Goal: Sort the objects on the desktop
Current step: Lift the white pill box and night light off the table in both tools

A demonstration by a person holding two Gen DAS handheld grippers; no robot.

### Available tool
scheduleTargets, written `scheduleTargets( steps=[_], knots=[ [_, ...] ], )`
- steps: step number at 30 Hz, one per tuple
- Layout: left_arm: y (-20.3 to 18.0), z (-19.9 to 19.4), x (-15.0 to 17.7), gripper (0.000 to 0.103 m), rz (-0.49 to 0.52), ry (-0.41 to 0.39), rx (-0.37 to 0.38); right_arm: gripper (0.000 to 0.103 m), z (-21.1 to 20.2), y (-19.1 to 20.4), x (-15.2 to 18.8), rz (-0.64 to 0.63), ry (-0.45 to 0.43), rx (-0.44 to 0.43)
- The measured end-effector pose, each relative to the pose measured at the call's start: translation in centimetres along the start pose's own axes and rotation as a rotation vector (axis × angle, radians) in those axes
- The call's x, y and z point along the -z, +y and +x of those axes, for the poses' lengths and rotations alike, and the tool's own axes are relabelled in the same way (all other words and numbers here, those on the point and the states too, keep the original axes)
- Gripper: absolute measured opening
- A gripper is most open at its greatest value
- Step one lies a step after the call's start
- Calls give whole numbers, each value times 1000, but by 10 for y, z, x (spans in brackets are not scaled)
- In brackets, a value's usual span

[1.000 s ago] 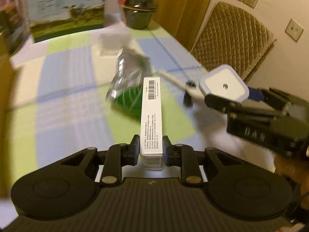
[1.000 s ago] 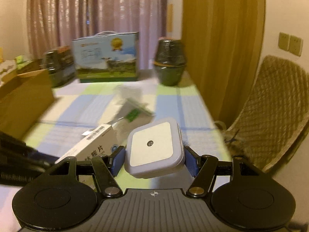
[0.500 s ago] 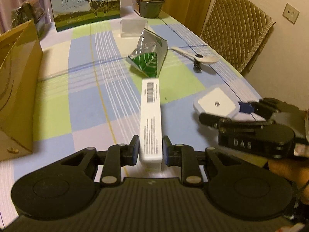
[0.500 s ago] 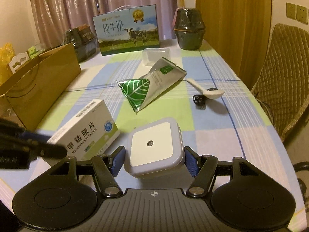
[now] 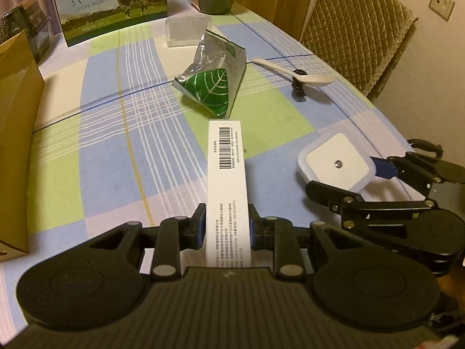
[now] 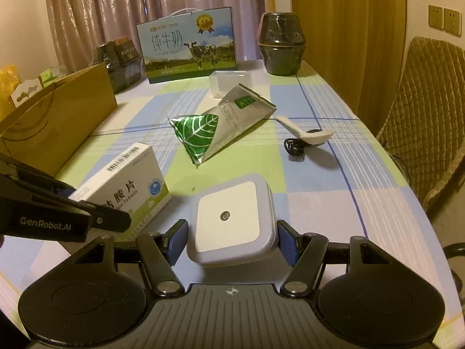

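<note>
Both tools are loaded, so the step in hand appears to be carrying or setting down, not picking. The left tool (image 5: 226, 226) is pinching a white medicine box (image 5: 226, 174) by its two broad faces, the narrow barcoded edge facing up and the box pointing away toward the far end of the bench (image 5: 96, 133). The right tool (image 6: 231, 240) holds a square white night light (image 6: 232, 218) between its blue pads, the sensor face up. The two tools sit side by side at the near edge, the box to the left of the light.

Whether either item already rests on the checked cloth or hangs just above it cannot be settled from these views.

Items not yet handled lie farther off:
- a foil pouch with a green leaf (image 6: 215, 125), mid-bench;
- a white spoon (image 6: 305, 133) touching a small black cord (image 6: 295, 148), to the right;
- a clear plastic container (image 6: 229, 83), far.

A brown paper bag (image 6: 58, 119) stands open along the left edge and is the likely destination, though this is a judgement.

Next move: if sorting into the bag, swing the left tool leftward and clear the bag's rim before spreading the jaws. Keep the two tools apart during the transfer.
</note>
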State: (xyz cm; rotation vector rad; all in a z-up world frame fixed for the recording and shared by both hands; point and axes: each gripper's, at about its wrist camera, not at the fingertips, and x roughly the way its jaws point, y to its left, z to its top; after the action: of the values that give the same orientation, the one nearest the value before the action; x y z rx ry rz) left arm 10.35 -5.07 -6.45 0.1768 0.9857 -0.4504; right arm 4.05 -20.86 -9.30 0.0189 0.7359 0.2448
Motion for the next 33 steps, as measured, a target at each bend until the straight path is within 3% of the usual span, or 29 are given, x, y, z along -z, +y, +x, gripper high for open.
scheduleTargets(
  steps=[11,24,33],
  knots=[
    [-1,6,-3,21,24,11,-12,62,7,4,4,-26,29,8],
    [2,15,-2,21,9,21,-17,63,16,21,5,-167,25,69],
    [7,13,-5,22,-10,1,-8,68,21,26,6,-249,9,84]
  ],
)
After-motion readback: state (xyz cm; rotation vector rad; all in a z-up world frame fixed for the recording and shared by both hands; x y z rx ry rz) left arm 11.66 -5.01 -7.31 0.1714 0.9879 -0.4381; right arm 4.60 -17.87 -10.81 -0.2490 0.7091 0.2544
